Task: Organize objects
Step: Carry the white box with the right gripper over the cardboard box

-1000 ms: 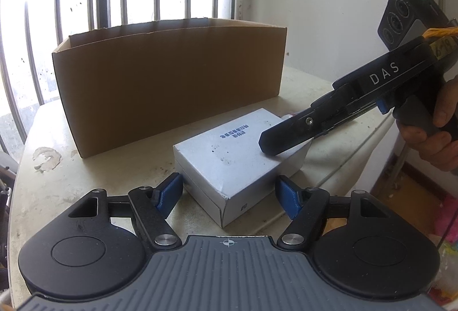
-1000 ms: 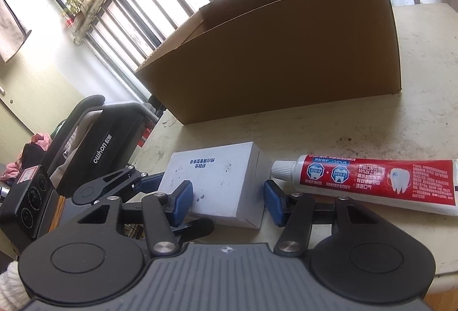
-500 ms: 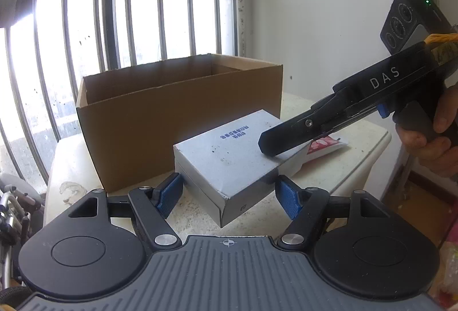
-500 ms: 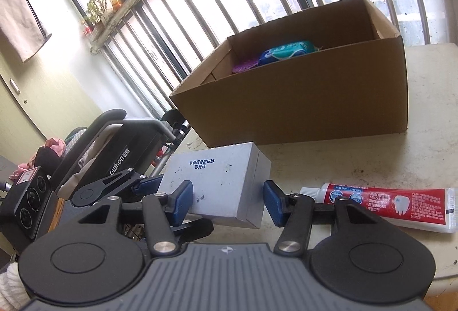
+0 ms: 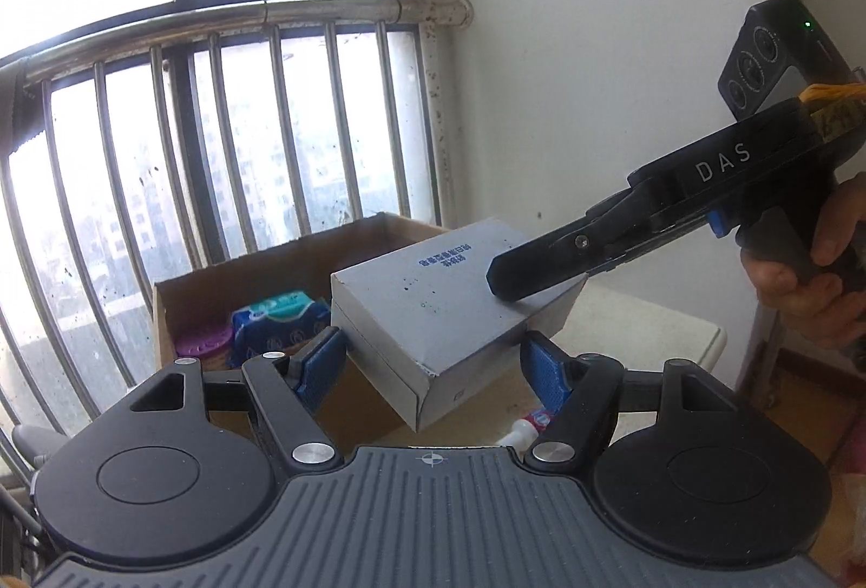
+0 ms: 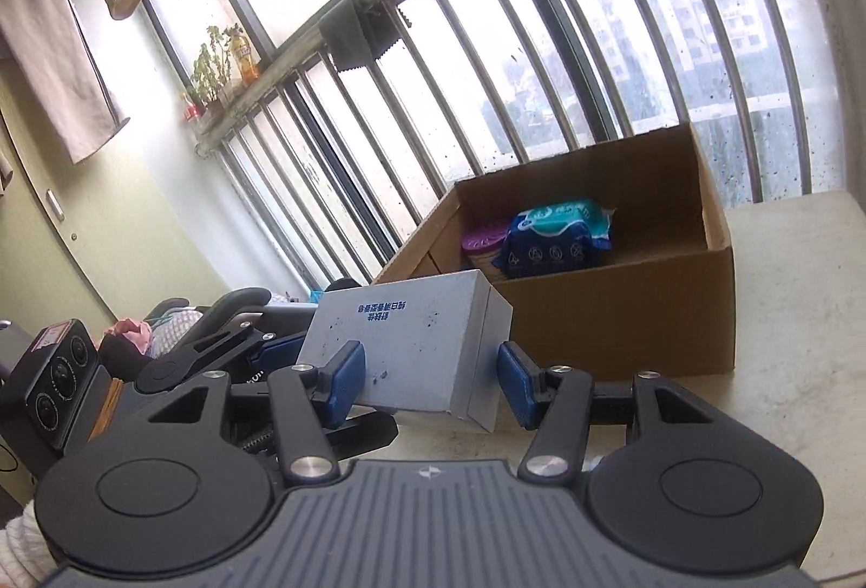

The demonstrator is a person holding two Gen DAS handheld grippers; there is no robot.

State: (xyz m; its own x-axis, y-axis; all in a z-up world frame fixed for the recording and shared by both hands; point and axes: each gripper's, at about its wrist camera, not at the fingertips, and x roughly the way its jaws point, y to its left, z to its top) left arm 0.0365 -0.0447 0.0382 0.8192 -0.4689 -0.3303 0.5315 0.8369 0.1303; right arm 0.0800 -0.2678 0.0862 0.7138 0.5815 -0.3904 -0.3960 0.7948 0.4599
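A pale table (image 6: 785, 371) stands against a barred window (image 6: 541, 63), bearing an open cardboard box (image 6: 622, 317) that contains a blue-green packet (image 6: 557, 236) and a purple-lidded container (image 6: 479, 247). The grey carton (image 5: 433, 312) hangs clear of the table, tilted, in front of the box. 2 grippers clamp it from adjoining sides: the left gripper (image 5: 433, 366) and the right gripper (image 6: 430, 382), jaws pressed on its faces.

I noted matt grey card on the small box (image 5: 433, 312), raw brown corrugated cardboard carton (image 6: 649, 317), glossy plastic wipes pack (image 6: 557, 236), rough stained tabletop (image 6: 785, 398).
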